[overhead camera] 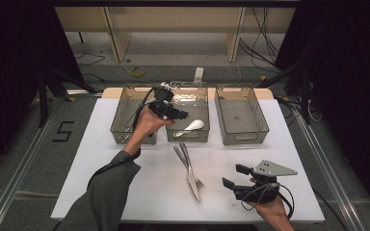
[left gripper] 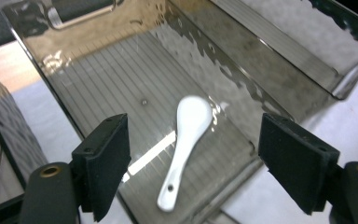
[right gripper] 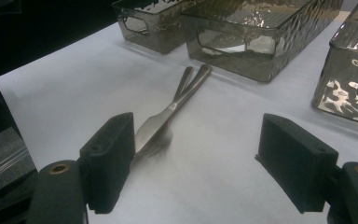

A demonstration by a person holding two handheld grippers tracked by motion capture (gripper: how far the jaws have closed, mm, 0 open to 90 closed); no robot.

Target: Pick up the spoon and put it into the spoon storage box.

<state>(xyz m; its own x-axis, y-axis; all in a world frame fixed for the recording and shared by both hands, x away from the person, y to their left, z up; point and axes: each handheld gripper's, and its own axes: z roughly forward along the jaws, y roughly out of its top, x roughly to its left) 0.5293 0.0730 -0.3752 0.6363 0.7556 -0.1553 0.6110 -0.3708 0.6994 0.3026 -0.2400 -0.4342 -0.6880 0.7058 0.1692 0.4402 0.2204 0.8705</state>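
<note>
1. My left gripper (overhead camera: pixel 182 115) is hovering over the middle smoky clear plastic bin (left gripper: pixel 279 70), jaws standing wide apart, nothing between them.
2. The white ceramic spoon (left gripper: pixel 186 142) is lying inside this bin, bowl toward 12 o'clock.
3. My right gripper (right gripper: pixel 196 163) is waiting open, empty, with the steel knife (right gripper: pixel 168 114) and fork (right gripper: pixel 182 84) at 11 o'clock.

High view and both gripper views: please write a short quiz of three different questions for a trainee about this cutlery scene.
1. True or false: the white spoon lies inside the middle bin.
2. Which items lie crossed on the table? A) knife and fork B) two spoons C) two cups
3. Fill in: the left tongs above the spoon are ____.

Key: 1 true; 2 A; 3 open, nothing between the pads.
</note>
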